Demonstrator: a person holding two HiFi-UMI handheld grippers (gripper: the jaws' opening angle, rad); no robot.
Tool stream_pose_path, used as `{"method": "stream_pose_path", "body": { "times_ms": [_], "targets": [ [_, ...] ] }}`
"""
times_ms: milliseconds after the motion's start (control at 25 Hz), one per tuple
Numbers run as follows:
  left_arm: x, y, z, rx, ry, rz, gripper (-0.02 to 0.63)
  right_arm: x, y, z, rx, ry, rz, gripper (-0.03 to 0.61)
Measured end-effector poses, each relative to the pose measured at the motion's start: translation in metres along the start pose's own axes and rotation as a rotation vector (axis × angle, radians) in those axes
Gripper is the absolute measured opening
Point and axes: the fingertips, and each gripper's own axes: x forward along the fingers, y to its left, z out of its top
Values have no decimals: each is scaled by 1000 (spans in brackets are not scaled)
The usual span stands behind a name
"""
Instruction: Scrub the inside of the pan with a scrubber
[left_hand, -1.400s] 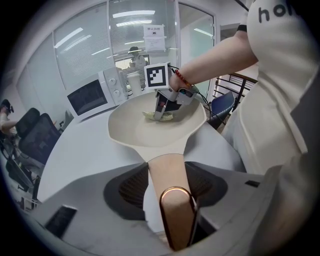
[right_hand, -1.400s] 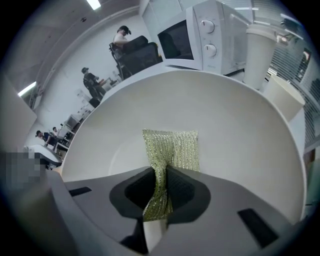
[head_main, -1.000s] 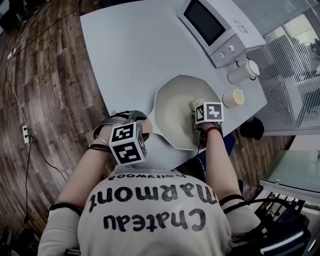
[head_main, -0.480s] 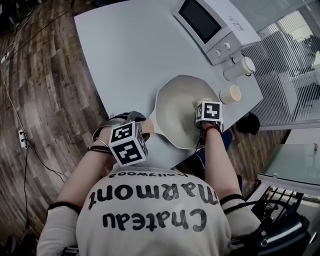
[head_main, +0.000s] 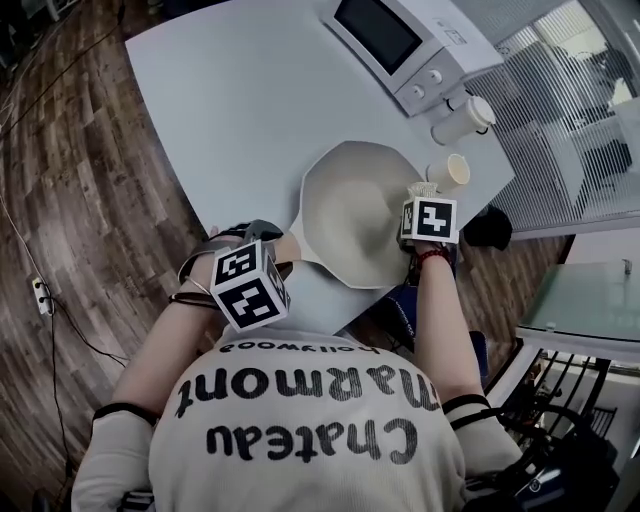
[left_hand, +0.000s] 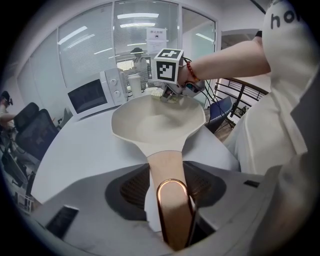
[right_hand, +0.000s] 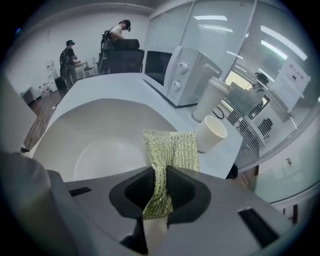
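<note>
Left gripper (left_hand: 167, 175) clenched on handle (left_hand: 165, 159) of pan (head_main: 350, 215) - pan at table (head_main: 230, 110) edge. Right gripper (right_hand: 160, 186) grasping scrubber (right_hand: 171, 147) - over pan's inside, right rim, near cup (right_hand: 211, 132).

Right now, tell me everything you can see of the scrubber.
The scrubber is a glittery, yellow-green mesh cloth, soft and creased. The right claw pinches its lower end, bunching it into a narrow fold; the free upper end fans out. It sits over the rim of the pale pan on the side nearest the cup. Whether it touches the pan isn't clear.
</note>
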Motion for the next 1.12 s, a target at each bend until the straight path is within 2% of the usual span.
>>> {"method": "stream_pose_path", "body": {
  "times_ms": [160, 240, 280, 320, 440, 480, 520, 560, 680, 840, 960, 1040, 1120],
  "targets": [
    [2, 2, 3, -3, -3, -17, 210, -20, -20, 14, 60, -91, -23, 63],
    [1, 2, 4, -3, -3, -21, 210, -33, -10, 26, 81, -164, 64, 63],
    [1, 2, 4, -4, -3, -22, 210, -40, 8, 32, 83, -196, 172, 63],
    [0, 2, 4, -4, -3, -22, 210, -48, 35, 37, 94, -216, 330, 63],
    [1, 3, 4, -2, 7, -27, 211, -78, 128, 47, 200, -236, 887, 63],
    [3, 4, 5, -1, 11, -30, 212, -86, 152, 47, 223, -227, 1014, 63],
    [5, 4, 6, 0, 14, -33, 212, -90, 171, 43, 221, -204, 1097, 63],
    [7, 4, 8, 1, 15, -34, 213, -90, 185, 37, 198, -172, 1140, 63],
    [8, 3, 9, 7, 19, -38, 216, -83, 211, 16, 130, -81, 1168, 63],
    [6, 3, 8, 7, 17, -45, 219, -72, 226, 8, 229, 11, 1220, 63],
    [7, 4, 6, 17, 16, -45, 219, -63, 232, 8, 348, 49, 1248, 63],
    [7, 5, 4, 31, 24, -45, 219, -56, 233, 7, 426, 69, 1244, 63],
    [6, 4, 1, 37, 25, -47, 223, -48, 234, 3, 450, 89, 1212, 63]
  ]
}}
